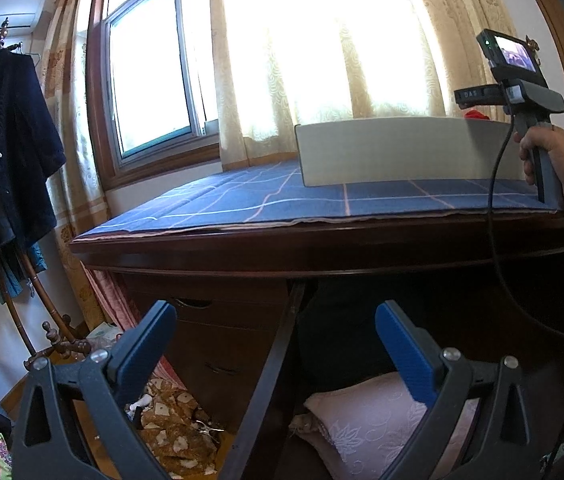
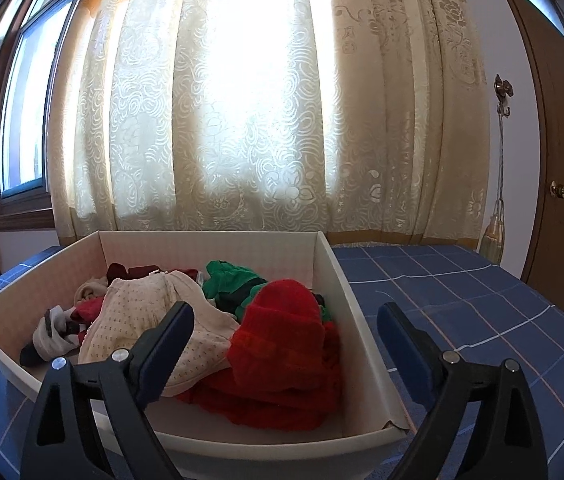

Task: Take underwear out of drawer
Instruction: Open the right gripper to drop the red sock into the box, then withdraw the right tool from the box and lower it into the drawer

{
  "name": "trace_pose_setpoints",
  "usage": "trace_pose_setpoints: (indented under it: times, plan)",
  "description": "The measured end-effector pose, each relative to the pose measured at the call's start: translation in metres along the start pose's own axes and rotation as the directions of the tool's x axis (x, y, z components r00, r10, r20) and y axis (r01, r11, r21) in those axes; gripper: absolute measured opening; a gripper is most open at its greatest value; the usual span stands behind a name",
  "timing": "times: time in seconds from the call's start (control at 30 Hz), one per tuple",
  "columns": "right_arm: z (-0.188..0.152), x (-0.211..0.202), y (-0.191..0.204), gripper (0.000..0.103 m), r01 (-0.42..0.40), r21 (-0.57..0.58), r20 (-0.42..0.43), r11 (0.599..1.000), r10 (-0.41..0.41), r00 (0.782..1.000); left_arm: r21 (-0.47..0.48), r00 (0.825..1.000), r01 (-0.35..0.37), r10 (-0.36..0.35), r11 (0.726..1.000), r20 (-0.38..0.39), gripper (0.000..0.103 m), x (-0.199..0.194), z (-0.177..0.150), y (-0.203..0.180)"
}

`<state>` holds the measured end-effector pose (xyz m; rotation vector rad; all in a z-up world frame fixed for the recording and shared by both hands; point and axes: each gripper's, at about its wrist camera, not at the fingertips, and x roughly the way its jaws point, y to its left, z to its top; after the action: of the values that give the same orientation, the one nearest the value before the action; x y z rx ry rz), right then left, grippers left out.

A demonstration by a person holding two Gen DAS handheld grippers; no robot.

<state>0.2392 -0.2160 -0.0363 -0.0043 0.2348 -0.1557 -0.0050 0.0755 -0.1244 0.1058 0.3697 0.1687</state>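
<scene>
Underwear: cream dotted pair atop the pile in white drawer — easy first pick imo
Right gripper: fingers spread wide, nothing grasped, aimed at the pile
Left gripper: released too — hanging low below desk, prob just out of the way

The right gripper, jaws wide and empty, hangs over the clothes-filled drawer.
</scene>
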Motion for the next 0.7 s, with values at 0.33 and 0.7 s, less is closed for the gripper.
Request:
trace_pose_setpoints:
  times: [0.33, 0.7]
  plan:
    - [-0.012, -0.05, -0.003, 0.094, -0.144, 0.015, 0.084, 0.989, 0.142, 0.986, -0.03, 1.0, 0.006, -0.006, 1.0, 0.005, 0.102, 0.0, -0.001, 0.003]
    - [-0.075, -0.149, 0.015, 0.094, -0.342, -0.062, 0.072, 0.937, 0.346, 0.935, -0.106, 1.0, -0.008, 0.009, 0.994, 0.01, 0.102, -0.001, -0.002, 0.012]
